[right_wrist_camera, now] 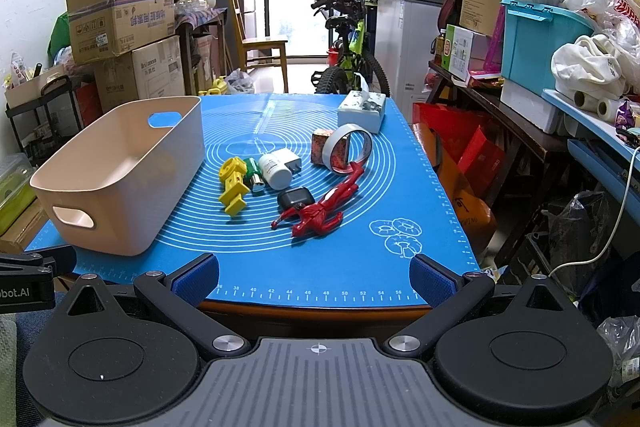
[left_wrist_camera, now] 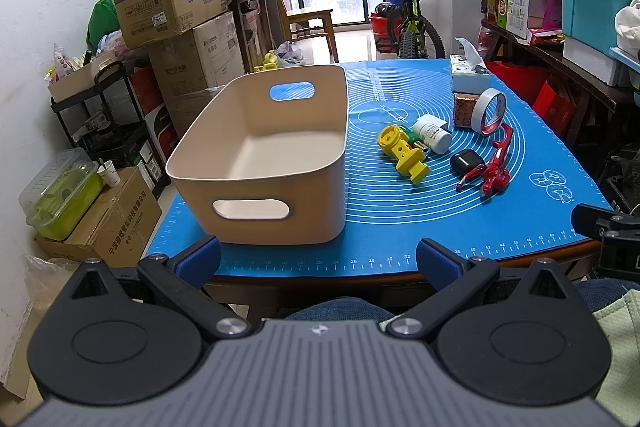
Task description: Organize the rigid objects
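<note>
Both grippers, left (left_wrist_camera: 318, 259) and right (right_wrist_camera: 314, 277), gape wide before the mat (right_wrist_camera: 360, 267); bin (left_wrist_camera: 256, 163) left of toys (right_wrist_camera: 316, 217), nothing between.

The beige bin (left_wrist_camera: 256, 163) at the left of the frame looks like smooth matt plastic, standing on a blue mat (right_wrist_camera: 320, 267) with a soft, slightly sheened, perhaps silicone surface. To its right, the red figure (right_wrist_camera: 320, 211) is glossy plastic and the yellow toy (right_wrist_camera: 233, 187) duller plastic; the tape roll (right_wrist_camera: 347, 147) looks papery.
</note>
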The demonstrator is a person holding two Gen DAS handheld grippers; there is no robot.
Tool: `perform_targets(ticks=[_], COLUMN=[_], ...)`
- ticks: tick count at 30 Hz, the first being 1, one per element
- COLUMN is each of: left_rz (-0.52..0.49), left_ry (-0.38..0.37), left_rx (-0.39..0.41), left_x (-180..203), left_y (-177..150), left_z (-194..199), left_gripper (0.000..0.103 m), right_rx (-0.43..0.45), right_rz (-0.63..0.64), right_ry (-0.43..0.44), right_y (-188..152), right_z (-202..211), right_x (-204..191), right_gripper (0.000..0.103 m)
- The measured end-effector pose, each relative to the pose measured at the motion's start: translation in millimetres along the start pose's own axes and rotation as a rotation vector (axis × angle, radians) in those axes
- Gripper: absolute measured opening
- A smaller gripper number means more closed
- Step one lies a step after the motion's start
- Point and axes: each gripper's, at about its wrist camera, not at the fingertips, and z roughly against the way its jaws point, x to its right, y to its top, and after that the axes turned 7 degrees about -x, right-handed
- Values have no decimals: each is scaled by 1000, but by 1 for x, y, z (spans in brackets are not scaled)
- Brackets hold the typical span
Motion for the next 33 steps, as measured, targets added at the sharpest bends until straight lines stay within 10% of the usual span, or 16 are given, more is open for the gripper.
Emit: perform_targets(ticks=[33], left_rz=[0], left_ry=[0], left_rx=[-3], left_x=[2], left_y=[-1], left_z=[0], left_gripper=[102], right_rx=[-2], right_rz=[-1], right_ry=[0], right_y=[0], right_z=[0], right_x=[0], right_gripper=[101])
